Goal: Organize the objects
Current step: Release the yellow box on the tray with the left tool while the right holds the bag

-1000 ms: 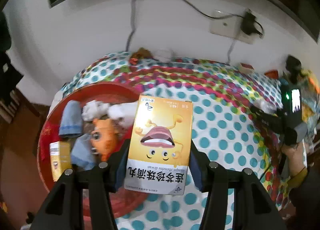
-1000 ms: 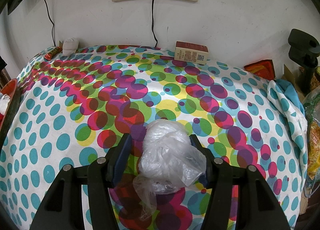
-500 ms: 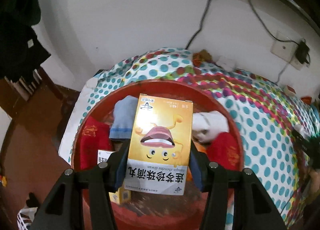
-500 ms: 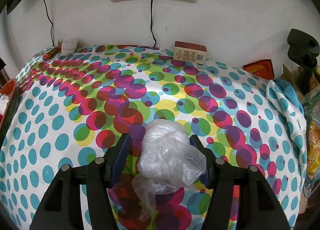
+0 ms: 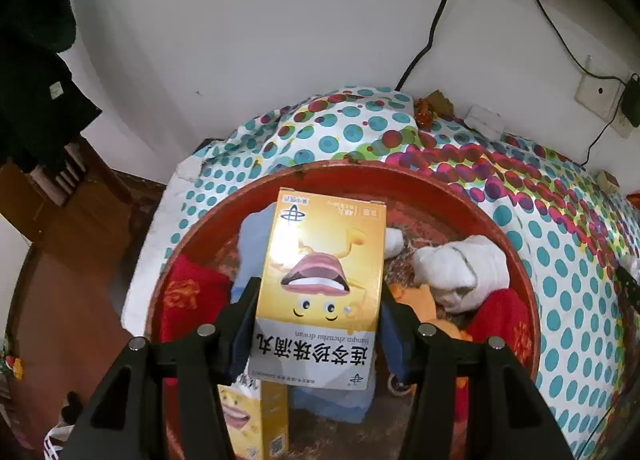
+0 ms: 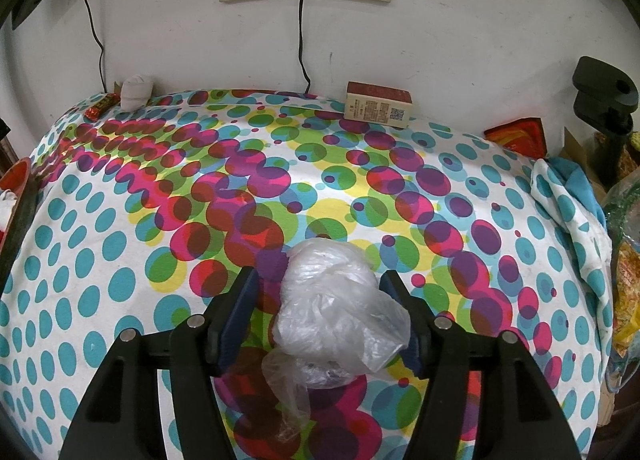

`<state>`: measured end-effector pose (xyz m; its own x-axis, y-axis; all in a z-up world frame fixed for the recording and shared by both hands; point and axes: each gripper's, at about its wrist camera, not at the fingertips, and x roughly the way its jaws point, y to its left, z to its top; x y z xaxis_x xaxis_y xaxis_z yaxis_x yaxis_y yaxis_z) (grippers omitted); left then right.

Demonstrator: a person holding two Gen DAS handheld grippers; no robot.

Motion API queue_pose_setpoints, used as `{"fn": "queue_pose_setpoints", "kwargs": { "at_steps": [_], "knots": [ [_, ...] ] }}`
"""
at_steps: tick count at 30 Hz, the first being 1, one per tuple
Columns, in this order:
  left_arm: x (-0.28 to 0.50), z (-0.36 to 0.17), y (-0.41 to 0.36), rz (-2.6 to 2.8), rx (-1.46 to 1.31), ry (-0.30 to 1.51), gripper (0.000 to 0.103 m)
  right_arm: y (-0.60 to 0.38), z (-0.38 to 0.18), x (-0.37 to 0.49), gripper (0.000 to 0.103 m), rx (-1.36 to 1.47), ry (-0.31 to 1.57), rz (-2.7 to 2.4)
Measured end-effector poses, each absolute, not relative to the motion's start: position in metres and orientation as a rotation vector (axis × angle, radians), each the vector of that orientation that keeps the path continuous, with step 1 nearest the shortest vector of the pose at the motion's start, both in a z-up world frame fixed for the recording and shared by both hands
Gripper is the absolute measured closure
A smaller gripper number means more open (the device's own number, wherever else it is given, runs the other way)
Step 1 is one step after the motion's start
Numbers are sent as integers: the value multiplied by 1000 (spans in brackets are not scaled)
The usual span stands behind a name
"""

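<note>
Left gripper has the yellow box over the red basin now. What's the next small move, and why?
Probably lower it slightly and open the left gripper: the yellow box hangs clamped above the red basin, over a matching box and cloths already inside.

Dotted cloth [image 6: 120, 284] carries crumpled plastic bag [image 6: 340, 316], brown box [image 6: 378, 104], red basin [image 5: 516, 256].

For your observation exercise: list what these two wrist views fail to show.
- Left wrist view: the held yellow cartoon-mouth carton hides the round red basin's middle.
- The second yellow carton is cut off by the bottom edge.
- Right wrist view: the crumpled clear plastic bag's contents are unreadable.
</note>
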<state>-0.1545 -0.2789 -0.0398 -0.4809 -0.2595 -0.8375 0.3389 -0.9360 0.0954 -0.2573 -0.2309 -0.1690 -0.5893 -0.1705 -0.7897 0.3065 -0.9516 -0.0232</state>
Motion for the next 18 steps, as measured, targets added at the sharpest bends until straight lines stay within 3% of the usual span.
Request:
{"fn": "queue_pose_setpoints", "kwargs": {
  "at_steps": [18],
  "knots": [
    [-185, -63, -287, -2405, 1394, 67, 48, -229, -167, -261, 41, 1258, 225, -2571]
  ]
}}
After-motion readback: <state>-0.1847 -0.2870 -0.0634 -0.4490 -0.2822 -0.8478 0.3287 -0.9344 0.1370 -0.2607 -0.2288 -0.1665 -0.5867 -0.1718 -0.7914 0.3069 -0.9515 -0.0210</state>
